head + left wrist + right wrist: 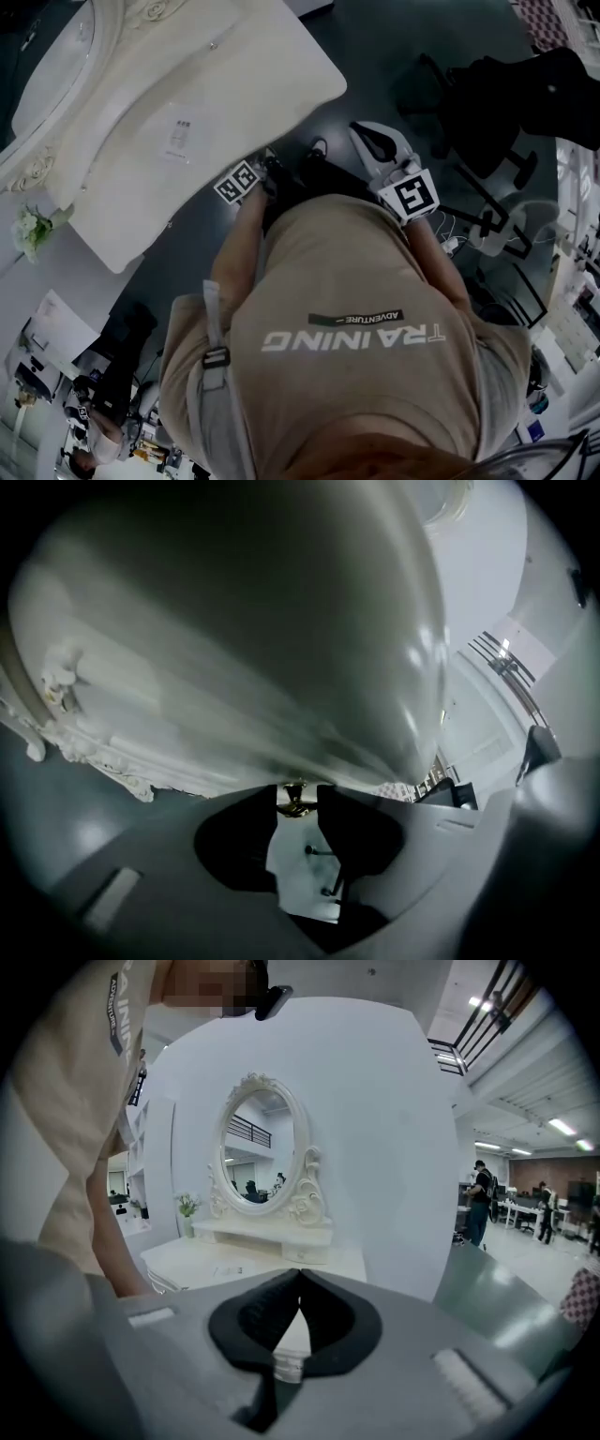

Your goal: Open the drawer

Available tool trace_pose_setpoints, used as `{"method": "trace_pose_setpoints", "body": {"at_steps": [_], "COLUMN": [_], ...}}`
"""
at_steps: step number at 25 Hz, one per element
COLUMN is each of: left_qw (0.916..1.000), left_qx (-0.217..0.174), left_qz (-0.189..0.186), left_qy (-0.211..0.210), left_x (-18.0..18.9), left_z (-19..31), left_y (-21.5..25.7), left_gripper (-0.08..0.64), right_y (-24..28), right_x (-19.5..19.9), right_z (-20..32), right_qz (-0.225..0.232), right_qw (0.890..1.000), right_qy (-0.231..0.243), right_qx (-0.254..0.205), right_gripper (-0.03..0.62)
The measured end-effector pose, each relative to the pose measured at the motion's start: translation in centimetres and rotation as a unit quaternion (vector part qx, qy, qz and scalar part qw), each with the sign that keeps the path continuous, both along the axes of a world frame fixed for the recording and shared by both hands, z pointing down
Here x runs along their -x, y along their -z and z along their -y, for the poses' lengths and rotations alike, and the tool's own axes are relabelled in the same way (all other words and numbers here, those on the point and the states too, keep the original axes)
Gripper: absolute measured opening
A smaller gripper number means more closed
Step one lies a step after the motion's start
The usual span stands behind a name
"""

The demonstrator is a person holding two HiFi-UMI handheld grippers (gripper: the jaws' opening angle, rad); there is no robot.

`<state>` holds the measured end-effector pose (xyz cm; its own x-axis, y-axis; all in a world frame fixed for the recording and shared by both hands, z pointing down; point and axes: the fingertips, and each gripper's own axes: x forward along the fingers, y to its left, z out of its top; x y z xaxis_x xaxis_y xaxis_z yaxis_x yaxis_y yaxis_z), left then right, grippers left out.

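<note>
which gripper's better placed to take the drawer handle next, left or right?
Left. The left gripper has its jaws apart, with the brass drawer handle between their tips. The right gripper has its jaws together and sits well back from the dressing table.

Your left tongs point(298, 795) have black pads set in a pale grey body, and the small knob point(296, 803) between them is brassy gold. Your right tongs point(298, 1283) have the same black pads and grey body. The left marker cube point(236, 182) and the right marker cube point(413, 197) each carry black square patterns on white. The table point(253, 84) is creamy white, and its mirror frame point(309, 1190) is cream with carved scrollwork. The flowers point(33, 225) are white with green leaves. The floor point(394, 47) is dark slate grey. Your shirt point(375, 403) is tan, with white lettering and a black strip.
</note>
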<state>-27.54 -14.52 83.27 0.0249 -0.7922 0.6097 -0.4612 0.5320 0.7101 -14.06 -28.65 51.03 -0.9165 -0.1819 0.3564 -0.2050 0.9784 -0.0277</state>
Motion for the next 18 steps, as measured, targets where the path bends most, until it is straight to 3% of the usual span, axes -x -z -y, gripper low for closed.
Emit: {"method": "trace_pose_setpoints", "body": {"at_steps": [8, 18], "left_qw": [1.0000, 0.9996], "left_qx": [0.000, 0.027], "left_qz": [-0.003, 0.004], "left_qy": [0.001, 0.005], "left_x": [-0.4, -0.6], "left_z": [0.3, 0.4], "left_y": [-0.3, -0.2], "left_gripper": [0.124, 0.124], "right_y": [-0.2, -1.4], "right_x": [0.3, -3.2], "right_z": [-0.8, 1.1], "right_qz": [0.017, 0.031], "right_qw": [1.000, 0.999], "right_qy": [0.005, -0.026], "right_qx": [0.013, 0.034], "right_gripper": [0.003, 0.003]}}
